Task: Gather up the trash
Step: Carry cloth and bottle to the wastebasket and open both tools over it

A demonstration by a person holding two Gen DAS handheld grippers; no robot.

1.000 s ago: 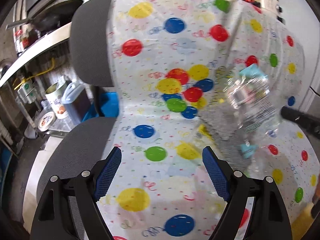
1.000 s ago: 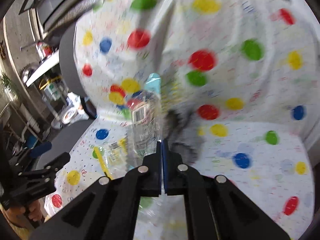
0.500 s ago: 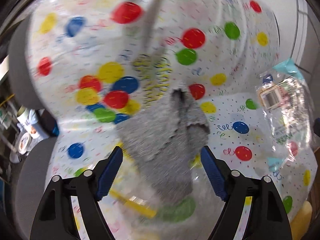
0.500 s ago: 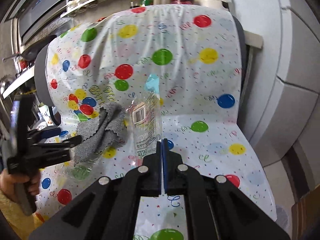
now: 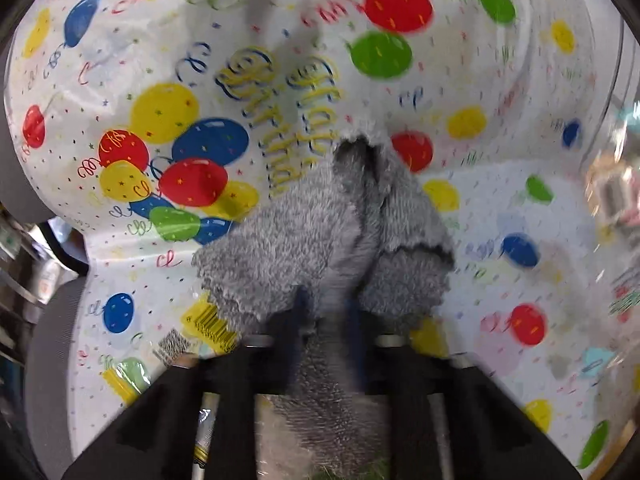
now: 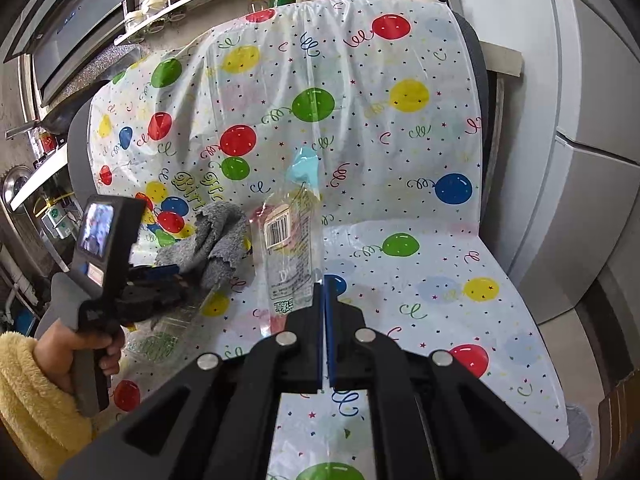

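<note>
A chair draped in a white plastic sheet printed with coloured balloons (image 6: 360,128) fills both views, and everything in play lies on or hangs over its seat. The largest loose thing is a crumpled grey fluffy cloth (image 5: 320,240), bunched where seat meets backrest. The left gripper (image 5: 326,320) has its blue fingers drawn in tight on the near fold of that cloth, so it appears gripped, though motion blur softens the contact.

Next in size is a clear crinkled plastic wrapper with a barcode label and a pale blue end (image 6: 290,248). The right gripper (image 6: 324,344) holds it up off the seat by its lower edge, fingers pressed together on the film. This piece looks collected, though not yet dropped anywhere; no bin shows in either view.

Still lying on the seat, partly under the cloth, is a clear plastic package with yellow edging and a barcode (image 5: 208,322), and from the right wrist view a transparent wrapper with green print (image 6: 160,340) sits below the left gripper; whether these are one item or two is unclear.

By my reckoning the task is about midway: one wrapper in hand, cloth being cleared, at least one piece left.
</note>
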